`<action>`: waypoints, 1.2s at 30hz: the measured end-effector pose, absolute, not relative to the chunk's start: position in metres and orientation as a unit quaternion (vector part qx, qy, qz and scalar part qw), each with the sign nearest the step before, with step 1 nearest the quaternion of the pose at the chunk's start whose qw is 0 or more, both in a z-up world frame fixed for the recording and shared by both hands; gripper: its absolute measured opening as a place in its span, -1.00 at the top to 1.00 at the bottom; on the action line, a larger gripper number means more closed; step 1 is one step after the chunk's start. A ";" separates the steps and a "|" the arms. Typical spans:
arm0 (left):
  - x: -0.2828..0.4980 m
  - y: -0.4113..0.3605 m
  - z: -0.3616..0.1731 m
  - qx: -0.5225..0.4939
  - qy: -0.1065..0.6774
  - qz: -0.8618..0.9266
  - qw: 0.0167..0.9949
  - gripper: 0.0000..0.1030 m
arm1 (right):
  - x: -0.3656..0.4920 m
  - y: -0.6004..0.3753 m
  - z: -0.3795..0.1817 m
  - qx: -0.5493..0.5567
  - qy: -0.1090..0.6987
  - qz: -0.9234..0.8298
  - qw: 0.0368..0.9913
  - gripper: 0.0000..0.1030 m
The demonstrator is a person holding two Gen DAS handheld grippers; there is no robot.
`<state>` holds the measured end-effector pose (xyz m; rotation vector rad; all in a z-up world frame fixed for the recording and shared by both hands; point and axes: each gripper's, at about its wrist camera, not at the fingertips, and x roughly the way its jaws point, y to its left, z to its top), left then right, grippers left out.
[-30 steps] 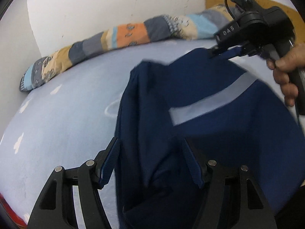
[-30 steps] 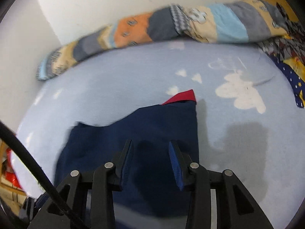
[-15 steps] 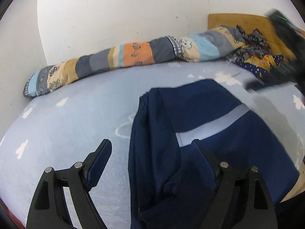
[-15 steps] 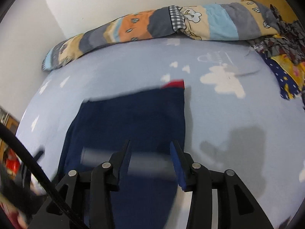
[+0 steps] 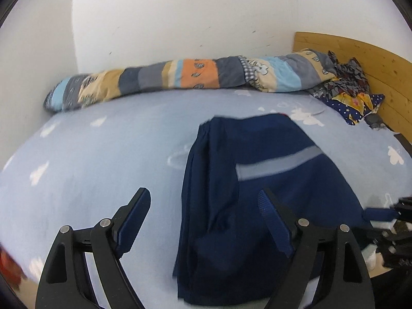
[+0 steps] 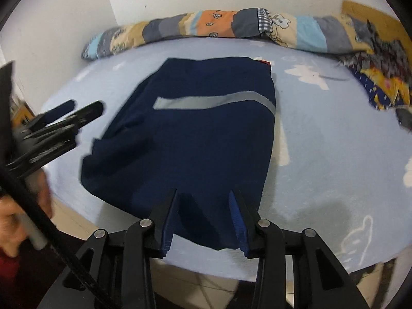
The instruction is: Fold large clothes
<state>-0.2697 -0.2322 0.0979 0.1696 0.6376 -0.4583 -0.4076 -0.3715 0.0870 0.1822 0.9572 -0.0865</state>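
- The navy blue fabric garment with a grey reflective stripe (image 6: 195, 139) now lies released on the pale blue cloud-print bed sheet (image 6: 322, 154); a second ago the right claw pinched its far edge in the air and the left claw had cloth between its fingers.
- The left claw (image 5: 203, 206) now gapes wide and holds nothing; its right finger hangs over the cloth, its left finger over bare sheet at 9 o'clock of the garment.
- The right claw (image 6: 203, 213) is also parted and empty, pulled back to the garment's near hem at 6 o'clock, where the cloth reaches the bed's edge.
- The garment forms a rough rectangle, stripe running across its upper half, with a sliver of red lining (image 6: 265, 62) peeping out at the far corner, about 1 o'clock.
- Along the left side the folded-in layer looks bunched and ridged (image 5: 203, 180), not flat.
- The judgement: one fold has just been laid down and let go, so the task stands partway; a further fold across the length, plus smoothing of that bunched side, probably remains.
- The patchwork rolled quilt in orange, grey and blue (image 5: 195, 73) lies along the wall at 12 o'clock, and a crumpled patterned cloth heap (image 5: 350, 87) sits at 2 o'clock, both well apart from the garment.
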 end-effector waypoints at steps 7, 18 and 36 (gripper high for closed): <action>-0.283 -0.227 0.075 0.112 0.320 -0.206 0.918 -0.65 | -0.396 -0.374 0.059 0.082 0.491 -0.057 0.865 0.13; -0.281 -0.238 0.054 0.146 0.324 -0.186 0.916 -0.65 | -0.406 -0.376 0.086 0.094 0.447 -0.044 0.888 0.07; -0.289 -0.272 0.042 0.182 0.319 -0.214 0.905 -0.69 | -0.397 -0.396 0.074 0.154 0.458 -0.083 0.872 -0.25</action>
